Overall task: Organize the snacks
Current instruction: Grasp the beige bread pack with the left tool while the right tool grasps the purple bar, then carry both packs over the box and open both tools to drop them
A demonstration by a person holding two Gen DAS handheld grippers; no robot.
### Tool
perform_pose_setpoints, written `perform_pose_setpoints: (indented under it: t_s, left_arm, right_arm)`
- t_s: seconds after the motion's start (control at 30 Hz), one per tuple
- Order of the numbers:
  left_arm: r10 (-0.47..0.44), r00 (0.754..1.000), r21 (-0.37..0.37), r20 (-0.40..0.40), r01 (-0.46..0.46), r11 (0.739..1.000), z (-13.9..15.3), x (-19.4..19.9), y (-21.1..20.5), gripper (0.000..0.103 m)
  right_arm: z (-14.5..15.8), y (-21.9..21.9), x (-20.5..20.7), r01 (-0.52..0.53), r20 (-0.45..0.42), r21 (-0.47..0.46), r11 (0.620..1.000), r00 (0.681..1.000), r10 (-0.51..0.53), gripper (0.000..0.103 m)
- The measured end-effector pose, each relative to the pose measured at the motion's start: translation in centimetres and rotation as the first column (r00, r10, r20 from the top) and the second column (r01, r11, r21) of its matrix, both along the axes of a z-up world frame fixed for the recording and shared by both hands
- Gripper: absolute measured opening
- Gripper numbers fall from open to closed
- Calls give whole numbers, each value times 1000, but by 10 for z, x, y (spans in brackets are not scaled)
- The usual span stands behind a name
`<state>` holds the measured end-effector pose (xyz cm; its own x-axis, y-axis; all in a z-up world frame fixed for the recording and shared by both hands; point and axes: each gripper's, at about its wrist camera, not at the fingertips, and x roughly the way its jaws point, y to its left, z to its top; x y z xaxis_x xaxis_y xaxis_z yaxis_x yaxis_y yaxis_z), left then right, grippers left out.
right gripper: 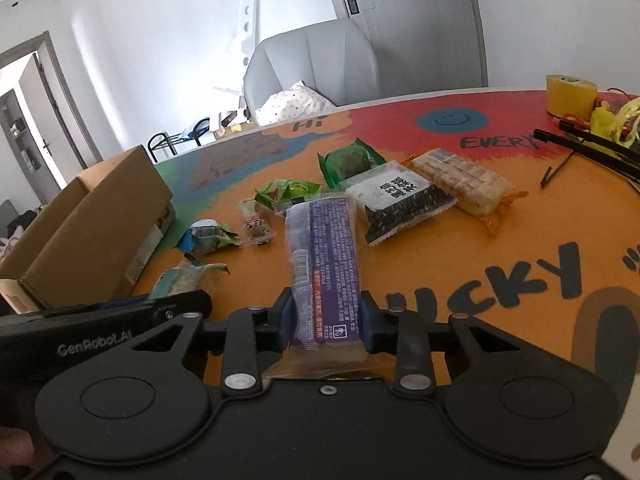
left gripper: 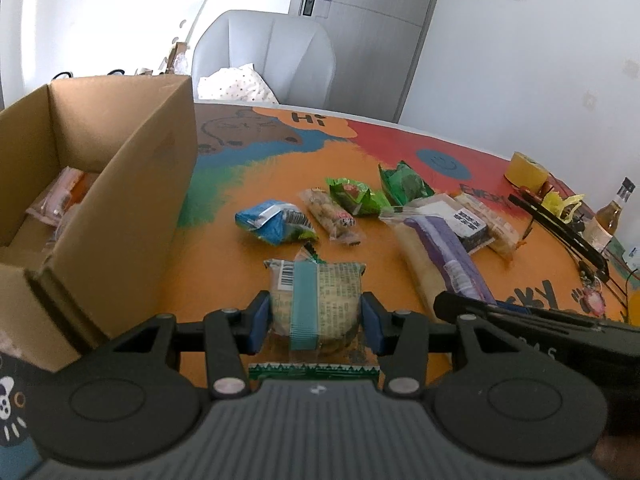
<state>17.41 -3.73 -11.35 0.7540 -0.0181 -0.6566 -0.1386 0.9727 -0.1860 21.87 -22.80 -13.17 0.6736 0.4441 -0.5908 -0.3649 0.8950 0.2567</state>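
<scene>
Orange mostly, with red and green patches, that printed tabletop (left gripper: 224, 280) carrying the whole mess. Biggest thing on it: brown cardboard box (left gripper: 132, 184) at the left side, flaps open, at least one pink-wrapped pack (left gripper: 60, 196) already lying inside, so clearly the drop-off spot. Parked right next to the snack pile, which probably keeps the carry short.

Then the loose pile spread through the middle: black-and-white pack (right gripper: 400, 204) overlapping an orange cracker pack (right gripper: 464, 184), two green packs (right gripper: 348, 162) behind, a blue crumpled pack (left gripper: 272, 222), a small clear-wrapped bar (left gripper: 332, 216). All flat, none stacked properly, still waiting to be sorted.

Long purple-label pack (right gripper: 324, 264) caught at its near end by the right gripper (right gripper: 326, 322), pads clamped on both long edges, far end pointing out over the table. Gripped by the end because that's the end facing the hand, at a guess.

Teal-striped pack (left gripper: 316, 300) sitting crosswise-free between the left gripper (left gripper: 316, 322) pads, squeezed on both sides, barcode side up. Two grabs at once, one per hand, likely to save a trip to the box.

Smallest bits off on the right: yellow tape roll (left gripper: 526, 170), little bottle (left gripper: 610, 216). Not snacks, left alone.
</scene>
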Motion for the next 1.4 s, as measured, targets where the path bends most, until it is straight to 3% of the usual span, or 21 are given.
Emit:
perform_pose_setpoints:
  t_s: [0.5,1.0,1.4]
  left_arm:
    - [-35,992,8,124,35,999,37,-19,5,47]
    - [-35,972,47,233,24,999,88,-24,32,47]
    - [-10,965,67,262,-8,998,108,-28,68,47]
  right_arm:
    - [26,4,-22,33,82,43,999,996,-36,28]
    - [70,41,-24,-27,184,70,997,983,14,28]
    - [81,76,-25,-54,216,112,992,976,29,28]
